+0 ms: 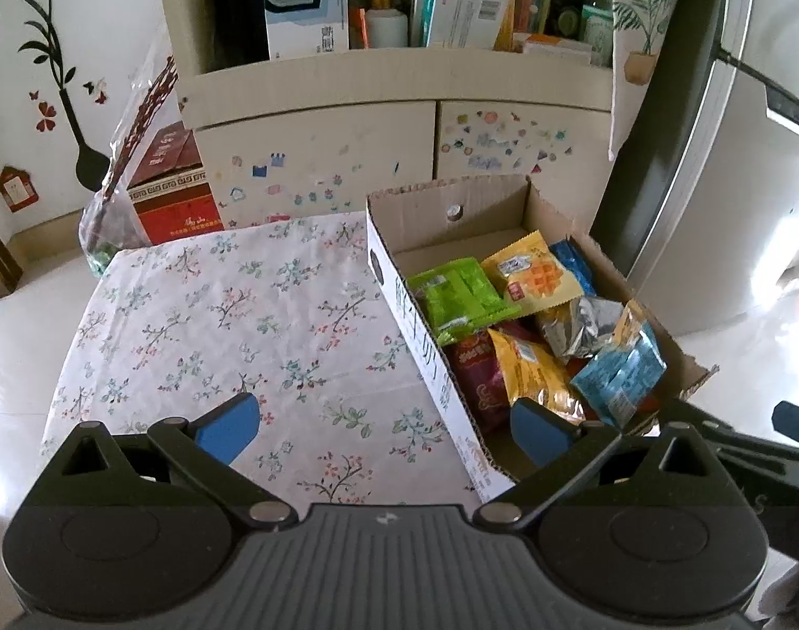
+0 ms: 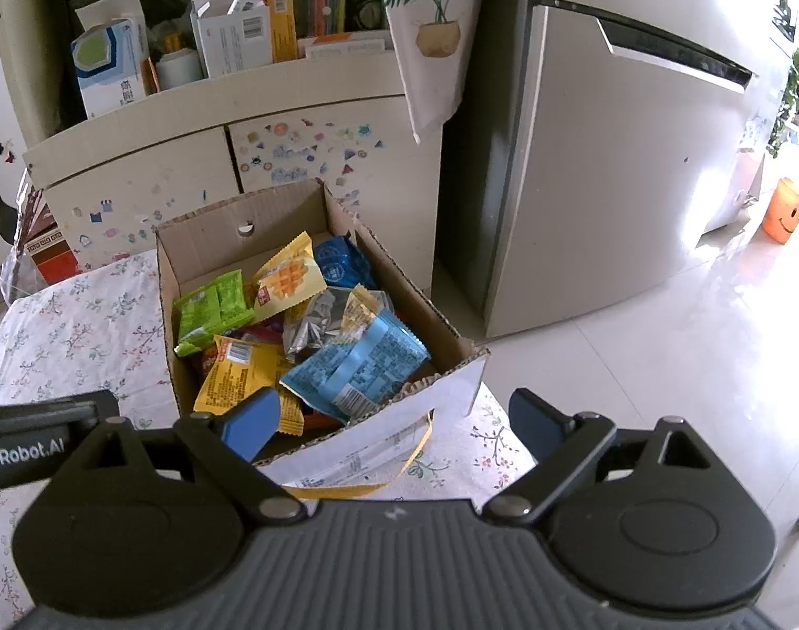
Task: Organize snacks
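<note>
An open cardboard box (image 1: pixel 454 210) (image 2: pixel 241 220) sits on the right part of a table with a floral cloth (image 1: pixel 231 315) (image 2: pixel 79 325). It holds several snack packets: a green one (image 1: pixel 457 299) (image 2: pixel 210 310), a yellow waffle one (image 1: pixel 536 273) (image 2: pixel 289 275), a silver one (image 1: pixel 578 331) (image 2: pixel 315 325), a light blue one (image 1: pixel 625 373) (image 2: pixel 357 367), a yellow one (image 1: pixel 536 373) (image 2: pixel 241 373). My left gripper (image 1: pixel 383 430) is open and empty, above the box's near left wall. My right gripper (image 2: pixel 394 425) is open and empty over the box's near right corner.
A cream cabinet (image 1: pixel 315 157) (image 2: pixel 199 147) with cluttered shelves stands behind the table. A fridge (image 2: pixel 609 157) stands to the right, an orange bucket (image 2: pixel 782 215) beyond it. A red box (image 1: pixel 173 194) and a plastic bag (image 1: pixel 110 220) sit at the table's far left.
</note>
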### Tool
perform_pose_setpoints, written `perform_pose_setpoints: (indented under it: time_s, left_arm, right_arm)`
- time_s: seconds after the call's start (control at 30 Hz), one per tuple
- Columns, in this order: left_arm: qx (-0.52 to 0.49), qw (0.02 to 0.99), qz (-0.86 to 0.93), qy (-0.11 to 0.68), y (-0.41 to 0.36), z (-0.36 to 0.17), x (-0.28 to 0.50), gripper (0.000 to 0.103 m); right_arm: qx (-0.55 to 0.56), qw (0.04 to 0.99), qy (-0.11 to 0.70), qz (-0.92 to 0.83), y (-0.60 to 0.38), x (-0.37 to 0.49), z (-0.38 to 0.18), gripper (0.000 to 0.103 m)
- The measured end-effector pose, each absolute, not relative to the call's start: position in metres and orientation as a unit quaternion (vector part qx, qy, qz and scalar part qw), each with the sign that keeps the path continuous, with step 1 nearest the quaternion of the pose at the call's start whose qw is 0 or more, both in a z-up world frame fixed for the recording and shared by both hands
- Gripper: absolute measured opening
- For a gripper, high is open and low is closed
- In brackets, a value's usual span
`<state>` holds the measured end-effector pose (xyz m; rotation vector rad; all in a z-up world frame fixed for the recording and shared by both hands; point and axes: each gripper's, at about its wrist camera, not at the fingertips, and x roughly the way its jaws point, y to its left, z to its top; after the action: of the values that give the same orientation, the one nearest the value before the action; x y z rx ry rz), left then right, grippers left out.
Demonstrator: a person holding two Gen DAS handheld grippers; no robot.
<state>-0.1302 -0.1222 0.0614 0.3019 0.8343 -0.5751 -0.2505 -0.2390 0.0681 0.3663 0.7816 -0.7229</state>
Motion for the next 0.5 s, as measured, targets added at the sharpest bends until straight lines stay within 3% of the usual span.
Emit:
perform_pose_setpoints:
  time_s: [0.5]
  left_arm:
    - [0.119,0.851,-0.280,0.428,-0.1166,0.0569,-0.1215,0.103]
  right_arm:
    - [0.170,0.847,0.375,-0.336,-0.2364,-0.2494,0.0668,0.094]
